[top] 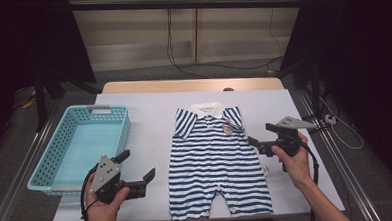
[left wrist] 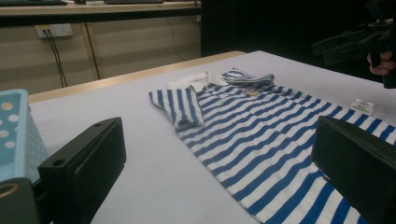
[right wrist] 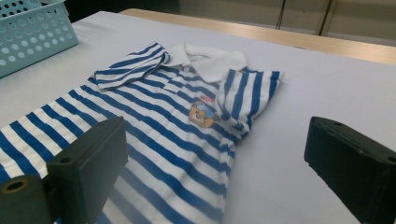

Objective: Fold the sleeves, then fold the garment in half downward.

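Note:
A blue-and-white striped baby romper (top: 216, 159) with a white collar and a bear patch lies flat in the middle of the table, both short sleeves folded in over its chest. My left gripper (top: 138, 164) hovers left of its lower half, open and holding nothing. In the left gripper view the romper (left wrist: 261, 135) lies beyond the left gripper (left wrist: 219, 158). My right gripper (top: 259, 134) stands open by the garment's right edge, near the folded sleeve. The right gripper view shows the romper (right wrist: 163, 126) past the right gripper (right wrist: 215, 163), nothing between the jaws.
A light-blue perforated basket (top: 89, 111) stands at the table's left, close behind my left hand. A white sheet (top: 149, 122) covers the table. A small white label (left wrist: 363, 106) sticks out at the garment's right side. Dark frame posts and cables lie beyond the table.

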### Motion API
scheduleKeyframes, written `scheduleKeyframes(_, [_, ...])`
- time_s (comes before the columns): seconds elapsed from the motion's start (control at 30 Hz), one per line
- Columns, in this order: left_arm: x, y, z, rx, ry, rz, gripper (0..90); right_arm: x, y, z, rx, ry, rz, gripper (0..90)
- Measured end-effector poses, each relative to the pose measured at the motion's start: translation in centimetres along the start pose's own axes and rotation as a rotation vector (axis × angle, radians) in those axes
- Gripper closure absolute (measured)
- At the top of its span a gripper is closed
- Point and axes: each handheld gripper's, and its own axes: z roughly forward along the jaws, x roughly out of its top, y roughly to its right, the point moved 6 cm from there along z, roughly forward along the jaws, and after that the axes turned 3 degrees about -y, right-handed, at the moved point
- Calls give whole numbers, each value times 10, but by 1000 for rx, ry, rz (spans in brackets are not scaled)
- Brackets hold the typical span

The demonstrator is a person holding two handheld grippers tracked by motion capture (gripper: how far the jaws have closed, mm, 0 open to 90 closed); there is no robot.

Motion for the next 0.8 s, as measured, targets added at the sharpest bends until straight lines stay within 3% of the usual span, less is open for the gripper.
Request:
scheduleKeyframes(0.33, [-4, 15, 17, -46, -47, 25, 33, -14, -7, -27, -33, 34, -17, 62])
scheduleKeyframes(0.4, [-7, 15, 19, -48, -61, 30, 33, -17, -9, -29, -44, 32, -18, 69])
scheduleKeyframes(0.47, [-8, 17, 21, -53, -57, -6, 33, -20, -10, -31, -44, 26, -24, 69])
scheduleKeyframes(0.53, [-8, 17, 23, -59, -67, -17, 33, -23, -12, -34, -46, 19, -22, 69])
scheduleKeyframes(0.63, [-9, 20, 30, -63, -84, 9, 33, -26, -15, -38, -41, 17, -28, 70])
scheduleKeyframes(0.7, [-11, 21, 36, -78, -89, -15, 33, -27, -17, -40, -35, 14, -32, 70])
scheduleKeyframes(0.77, [-13, 19, 42, -79, -115, 24, 33, -29, -19, -42, -30, 1, -29, 69])
scheduleKeyframes(0.8, [-15, 18, 45, -79, -124, 14, 33, -31, -19, -43, -26, -14, -30, 68])
